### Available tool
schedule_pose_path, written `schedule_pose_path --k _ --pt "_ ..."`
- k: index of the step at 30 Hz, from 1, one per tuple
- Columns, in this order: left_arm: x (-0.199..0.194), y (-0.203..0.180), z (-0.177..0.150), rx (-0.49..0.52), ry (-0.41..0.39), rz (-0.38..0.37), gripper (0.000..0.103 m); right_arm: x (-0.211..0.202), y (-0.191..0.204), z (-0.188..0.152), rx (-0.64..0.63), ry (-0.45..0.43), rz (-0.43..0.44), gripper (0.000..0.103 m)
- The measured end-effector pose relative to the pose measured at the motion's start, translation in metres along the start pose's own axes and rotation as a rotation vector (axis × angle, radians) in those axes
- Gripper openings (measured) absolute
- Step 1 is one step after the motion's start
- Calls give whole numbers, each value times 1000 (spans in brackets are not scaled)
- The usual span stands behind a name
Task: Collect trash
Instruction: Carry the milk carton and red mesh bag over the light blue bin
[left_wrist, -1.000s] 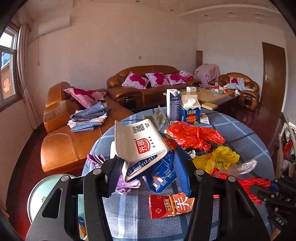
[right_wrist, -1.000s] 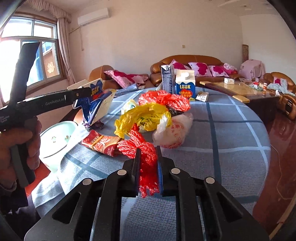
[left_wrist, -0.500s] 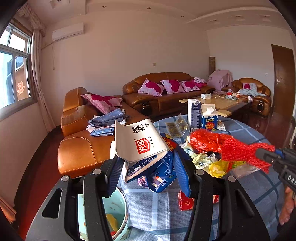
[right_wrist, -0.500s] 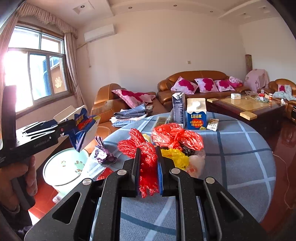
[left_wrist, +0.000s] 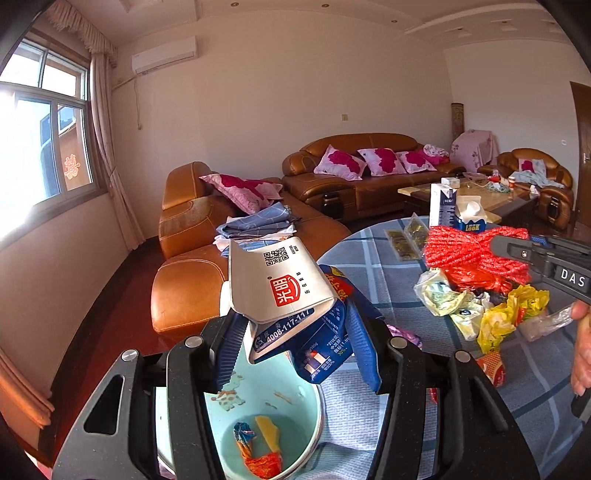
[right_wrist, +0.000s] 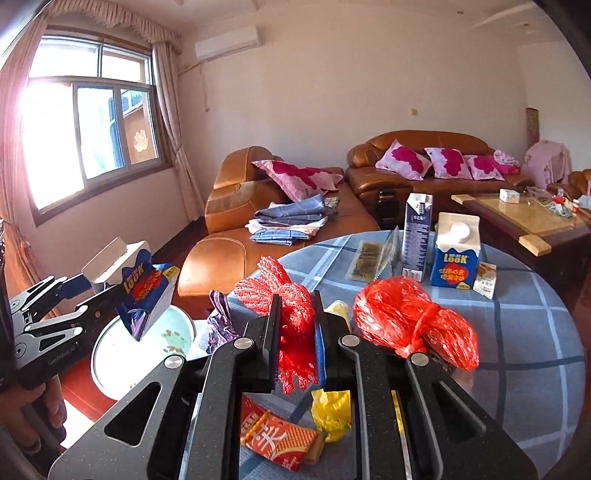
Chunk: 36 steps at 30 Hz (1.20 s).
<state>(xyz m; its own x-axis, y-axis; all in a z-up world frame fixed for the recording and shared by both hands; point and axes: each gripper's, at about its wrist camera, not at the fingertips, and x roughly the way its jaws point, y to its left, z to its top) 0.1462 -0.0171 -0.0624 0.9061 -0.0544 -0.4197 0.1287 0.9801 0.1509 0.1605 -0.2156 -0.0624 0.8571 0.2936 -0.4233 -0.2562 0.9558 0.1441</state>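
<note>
My left gripper (left_wrist: 295, 343) is shut on a flattened blue-and-white milk carton (left_wrist: 288, 291) and holds it above a pale green trash bin (left_wrist: 266, 413) beside the table; the bin holds a few wrappers. The carton (right_wrist: 136, 284) and bin (right_wrist: 147, 350) also show in the right wrist view. My right gripper (right_wrist: 295, 328) is shut on a red mesh net (right_wrist: 284, 306), held above the table's left part. The net also shows in the left wrist view (left_wrist: 469, 251).
The round table with a blue plaid cloth (right_wrist: 524, 332) carries a red plastic bag (right_wrist: 410, 317), a yellow bag (left_wrist: 506, 317), a red snack wrapper (right_wrist: 280, 439), a purple wrapper (right_wrist: 218, 317) and two upright cartons (right_wrist: 456, 254). Brown leather sofas (left_wrist: 207, 236) stand behind.
Both grippers have moved left towards the bin. The carton now hangs over the bin's opening, and the red net has come nearer the table's left edge.
</note>
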Motion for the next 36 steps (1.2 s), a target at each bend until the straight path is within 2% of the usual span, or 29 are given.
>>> schedule_pose_path --k 14,27,36 --pt "5 41 -12 0 47 135 52 53 44 2 -69 -31 73 15" --pt "4 69 -23 -3 82 217 52 70 70 2 -161 -62 118 15" --pt "6 79 -31 33 106 287 52 75 90 -4 -245 -74 147 15"
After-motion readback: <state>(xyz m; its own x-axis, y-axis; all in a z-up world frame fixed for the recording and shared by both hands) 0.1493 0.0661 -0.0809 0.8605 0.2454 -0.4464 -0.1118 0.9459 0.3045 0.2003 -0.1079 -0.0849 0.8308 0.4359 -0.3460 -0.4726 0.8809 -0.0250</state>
